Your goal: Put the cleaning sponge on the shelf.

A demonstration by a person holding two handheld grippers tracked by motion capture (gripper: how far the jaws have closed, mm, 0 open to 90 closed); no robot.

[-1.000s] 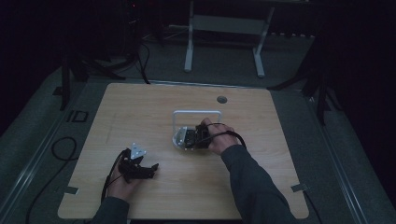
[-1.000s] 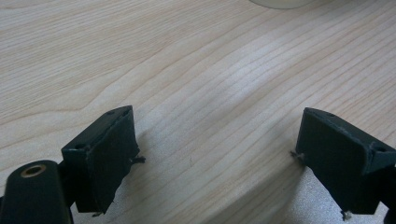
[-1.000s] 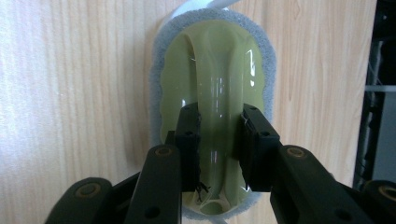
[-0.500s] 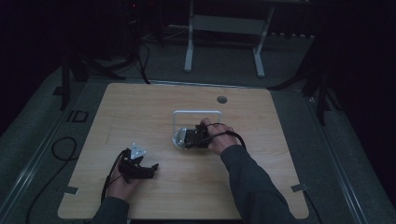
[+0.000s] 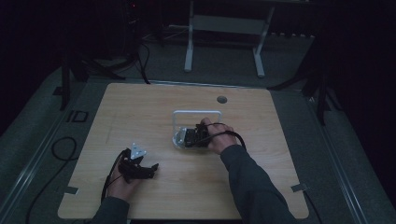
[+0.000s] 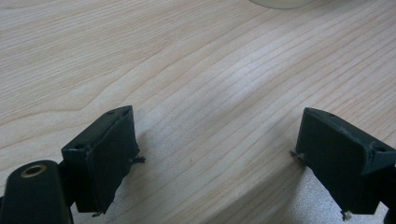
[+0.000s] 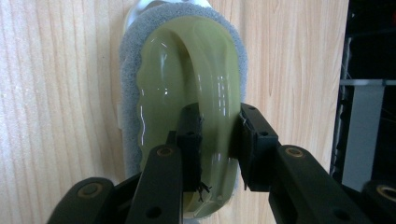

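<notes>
The scrubbing sponge [image 7: 182, 107], a grey pad under a glossy yellow-green handle, lies on the wooden table [image 5: 140, 107] near its middle, just in front of a white wire rack [image 5: 197, 113], and my right gripper [image 7: 218, 140] pinches the arched handle between its two jaws. I judge this the grasping step, with the grip made and the lift still to come; the next move calls for a straight raise while the slick handle stays squeezed. My left gripper [image 6: 215, 154] rests spread wide over bare wood near the table's front left, holding nothing.
</notes>
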